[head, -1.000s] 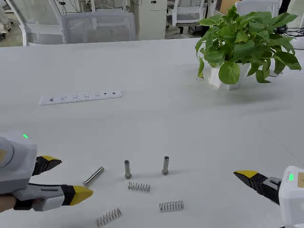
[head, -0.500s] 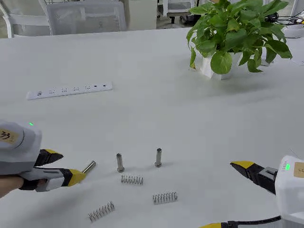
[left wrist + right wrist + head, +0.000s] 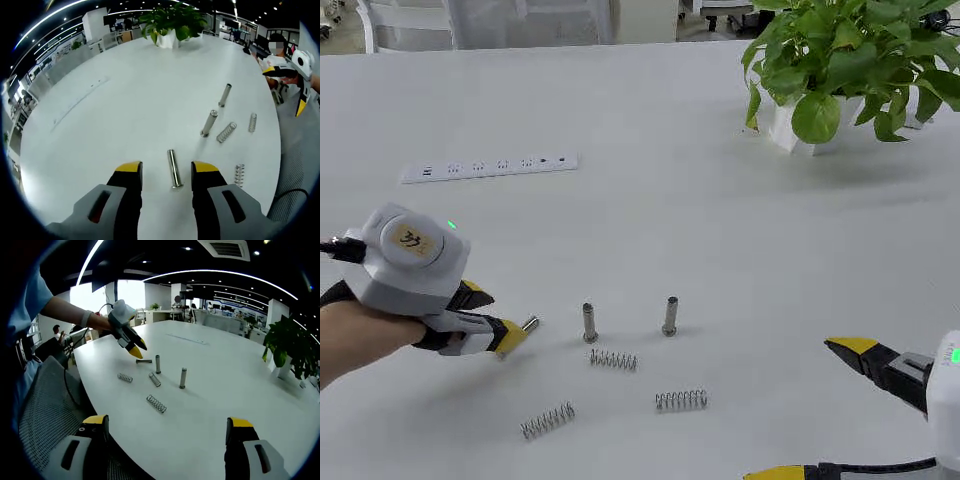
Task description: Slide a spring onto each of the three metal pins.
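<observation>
Two metal pins stand upright on the white table, one [image 3: 588, 322] to the left of the other [image 3: 670, 315]. A third pin [image 3: 528, 324] lies flat. My left gripper [image 3: 498, 320] is open, and the lying pin [image 3: 173, 167] rests between its yellow-tipped jaws, untouched by either. Three loose springs lie in front of the pins: one [image 3: 613, 359] by the left pin, one [image 3: 681, 400] further right, one [image 3: 547, 420] nearest me. My right gripper [image 3: 810, 410] hangs wide open at the lower right, holding nothing, well apart from the springs.
A white power strip [image 3: 488, 167] lies at the back left. A potted green plant [image 3: 840, 60] stands at the back right. Bare tabletop [image 3: 800, 260] stretches between the plant and the pins. Chairs stand beyond the far edge.
My left gripper has moved forward and right until its open jaws straddle the lying pin. The right gripper has stayed low at the right. The head camera has tilted down.
</observation>
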The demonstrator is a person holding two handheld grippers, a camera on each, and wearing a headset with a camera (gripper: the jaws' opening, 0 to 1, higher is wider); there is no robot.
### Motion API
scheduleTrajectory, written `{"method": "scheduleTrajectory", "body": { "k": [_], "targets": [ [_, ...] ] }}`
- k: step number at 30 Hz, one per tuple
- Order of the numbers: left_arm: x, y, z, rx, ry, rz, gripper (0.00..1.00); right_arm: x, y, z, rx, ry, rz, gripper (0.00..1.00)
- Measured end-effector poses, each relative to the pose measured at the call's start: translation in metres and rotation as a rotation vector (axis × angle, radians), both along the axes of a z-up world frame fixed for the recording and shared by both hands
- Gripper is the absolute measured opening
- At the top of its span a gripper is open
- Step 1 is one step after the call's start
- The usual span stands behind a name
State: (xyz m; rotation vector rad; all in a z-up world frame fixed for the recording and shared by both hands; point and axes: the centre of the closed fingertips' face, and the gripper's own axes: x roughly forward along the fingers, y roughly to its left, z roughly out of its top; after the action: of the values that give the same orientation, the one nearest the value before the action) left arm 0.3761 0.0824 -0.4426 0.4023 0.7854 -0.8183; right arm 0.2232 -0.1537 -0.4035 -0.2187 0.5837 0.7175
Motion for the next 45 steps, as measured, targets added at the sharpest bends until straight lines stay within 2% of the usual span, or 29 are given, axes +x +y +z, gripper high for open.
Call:
{"method": "scheduleTrajectory", "body": {
  "k": [5, 10, 19, 22, 26, 30, 35, 39, 45],
  "targets": [
    [0.002, -0.005, -0.001, 0.004, 0.0, -0.017, 0.33, 0.0, -0.001, -0.001, -0.003, 0.001, -0.002, 0.98],
    [0.006, -0.006, -0.001, -0.008, 0.002, -0.003, 0.32, 0.0, -0.002, -0.002, -0.011, 0.006, -0.005, 0.98],
    [0.008, -0.008, -0.006, 0.005, 0.005, -0.003, 0.28, -0.002, -0.005, -0.002, -0.009, 0.007, -0.015, 0.98],
    [0.009, -0.008, -0.008, 0.01, 0.012, 0.0, 0.24, -0.002, -0.004, -0.002, -0.01, 0.006, -0.015, 0.98],
    [0.009, -0.008, -0.01, 0.023, 0.019, -0.004, 0.23, -0.001, -0.004, -0.002, -0.008, 0.007, -0.017, 0.98],
    [0.007, -0.011, -0.016, 0.054, 0.038, -0.022, 0.19, -0.001, -0.004, -0.003, -0.01, 0.009, -0.016, 0.98],
    [0.009, -0.014, -0.022, 0.068, 0.067, -0.014, 0.16, -0.001, -0.004, -0.003, -0.011, 0.011, -0.017, 0.98],
    [0.01, -0.015, -0.023, 0.086, 0.073, -0.02, 0.15, -0.001, -0.005, -0.002, -0.01, 0.009, -0.021, 0.98],
    [0.008, -0.016, -0.028, 0.107, 0.104, -0.026, 0.12, -0.001, -0.006, -0.003, -0.01, 0.01, -0.027, 0.98]
  ]
}}
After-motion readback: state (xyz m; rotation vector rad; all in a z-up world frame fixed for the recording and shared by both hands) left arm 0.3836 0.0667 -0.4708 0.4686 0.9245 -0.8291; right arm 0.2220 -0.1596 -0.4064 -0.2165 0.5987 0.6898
